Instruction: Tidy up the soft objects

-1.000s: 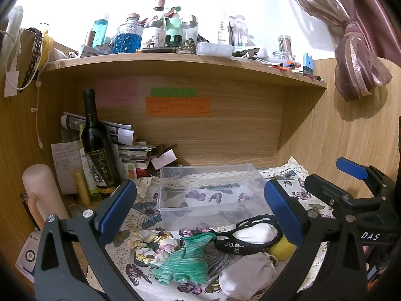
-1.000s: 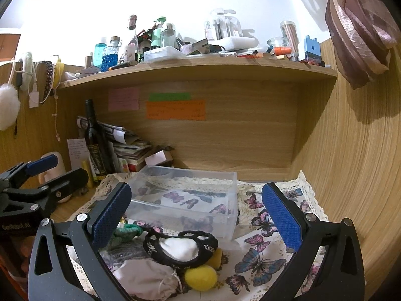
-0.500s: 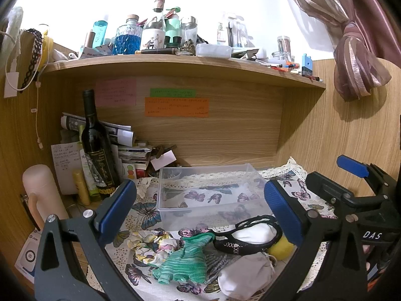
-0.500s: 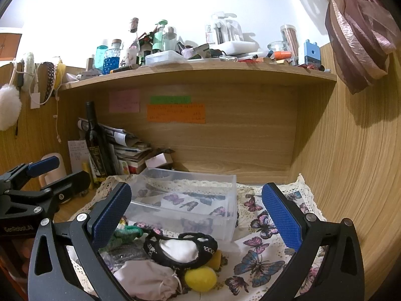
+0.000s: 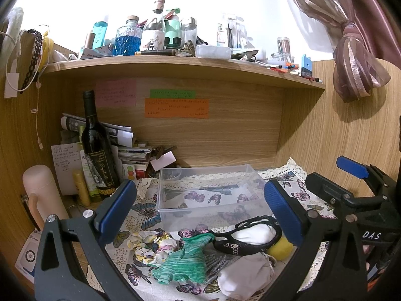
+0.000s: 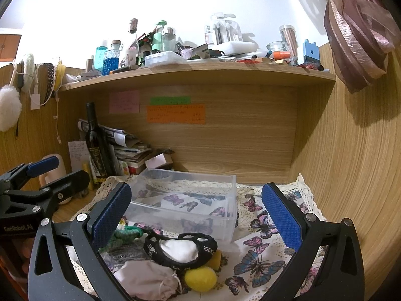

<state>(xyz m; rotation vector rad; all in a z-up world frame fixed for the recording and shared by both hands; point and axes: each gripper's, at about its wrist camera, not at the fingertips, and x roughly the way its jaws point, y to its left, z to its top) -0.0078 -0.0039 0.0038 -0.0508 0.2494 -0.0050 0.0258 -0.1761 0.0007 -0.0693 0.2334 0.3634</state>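
A heap of soft things lies on the butterfly cloth (image 6: 260,263) in front of an empty clear plastic box (image 5: 208,193), which also shows in the right wrist view (image 6: 185,200). The heap holds a floral scrunchie (image 5: 150,247), a green knit piece (image 5: 185,258), a black lace piece over white cloth (image 5: 250,233), a white pouch (image 5: 245,273) and a yellow ball (image 6: 200,278). My left gripper (image 5: 200,210) is open and empty above the heap. My right gripper (image 6: 198,213) is open and empty, beside it on the right.
A dark wine bottle (image 5: 96,150), papers and a pink flask (image 5: 41,195) stand at the back left. A cluttered wooden shelf (image 5: 175,65) runs overhead. A wooden side wall (image 6: 351,175) closes the right, with a curtain (image 6: 356,40) above.
Both grippers have drifted slightly; the scene sits a little lower in the right wrist view. Nothing was taken hold of and the soft things lie as before.
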